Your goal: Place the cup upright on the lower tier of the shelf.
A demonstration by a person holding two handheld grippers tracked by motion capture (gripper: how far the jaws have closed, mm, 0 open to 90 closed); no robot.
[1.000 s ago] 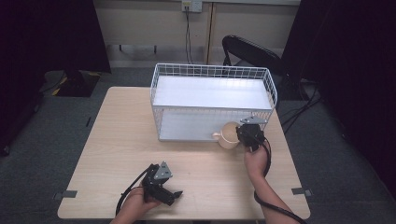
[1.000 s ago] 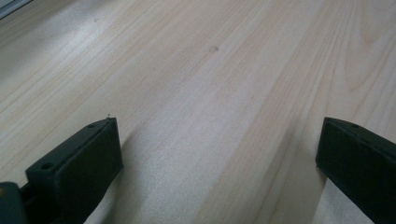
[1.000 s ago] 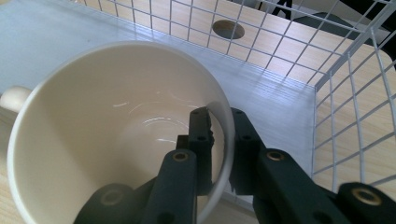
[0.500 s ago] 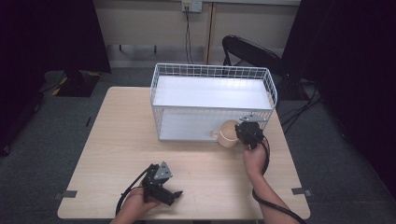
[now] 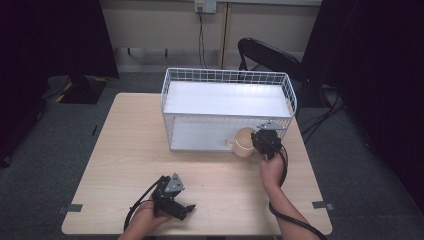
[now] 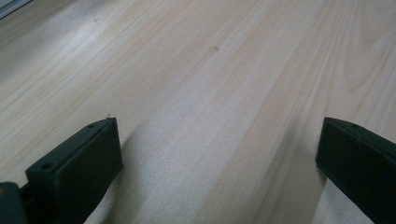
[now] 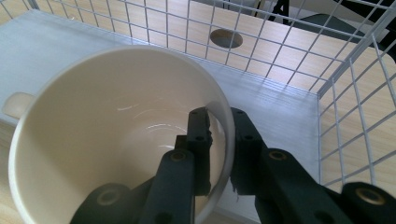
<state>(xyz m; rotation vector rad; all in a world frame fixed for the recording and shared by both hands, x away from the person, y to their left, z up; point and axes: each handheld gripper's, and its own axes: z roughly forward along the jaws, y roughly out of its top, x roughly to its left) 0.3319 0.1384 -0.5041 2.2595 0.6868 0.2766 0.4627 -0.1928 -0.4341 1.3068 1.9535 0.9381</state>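
Note:
A cream mug (image 5: 244, 141) (image 7: 116, 135) hangs at the open front of the white wire rack (image 5: 227, 107), level with its lower shelf (image 7: 280, 112). My right gripper (image 5: 261, 141) (image 7: 219, 122) is shut on the mug's rim, one jaw inside the cup and one outside. The mug's handle (image 7: 16, 103) points to the left. My left gripper (image 5: 186, 210) (image 6: 217, 151) rests low over the bare wooden table (image 5: 125, 150) near its front edge, open, with nothing between its jaws.
The two-tier rack stands at the back middle of the table, its top shelf (image 5: 227, 99) bare. Wire walls (image 7: 355, 107) close the rack's right side and back. A dark chair (image 5: 270, 57) stands behind the table. A round hole (image 7: 226, 38) shows in the tabletop beyond the rack.
The right gripper has carried the mug slightly toward the rack's lower shelf. The left gripper has stayed put.

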